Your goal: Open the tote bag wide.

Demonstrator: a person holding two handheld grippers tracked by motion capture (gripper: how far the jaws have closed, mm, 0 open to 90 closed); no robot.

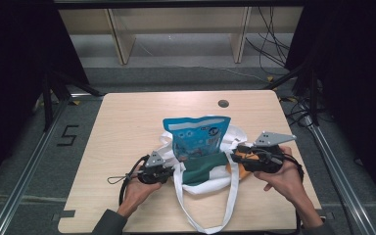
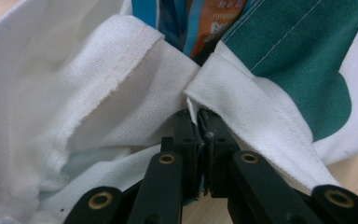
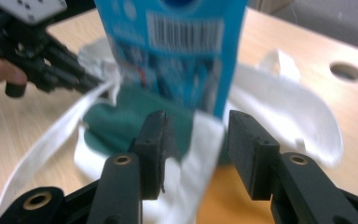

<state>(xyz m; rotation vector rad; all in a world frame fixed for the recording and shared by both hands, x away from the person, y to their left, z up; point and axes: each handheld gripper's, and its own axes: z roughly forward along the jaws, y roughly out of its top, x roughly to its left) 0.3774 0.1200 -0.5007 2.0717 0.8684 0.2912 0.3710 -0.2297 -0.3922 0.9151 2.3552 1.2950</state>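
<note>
A white and green cloth bag (image 1: 203, 171) lies near the front of the wooden bench (image 1: 127, 127). A blue snack pouch (image 1: 196, 137) stands up out of the bag's mouth, partly inside it.

The left tool (image 1: 172, 171) is at the left side of the bag. Its jaws are pinched tight on the white hem of the bag, as the left gripper view shows (image 2: 200, 126).

The right tool (image 1: 235, 156) is at the right side of the bag. Its jaws stand partly apart, with the white edge of the bag (image 3: 200, 154) between them. The picture is blurry there, so I cannot tell if the pads press on the cloth.

The bag's long white strap (image 1: 230, 205) loops toward the front edge of the bench.
</note>
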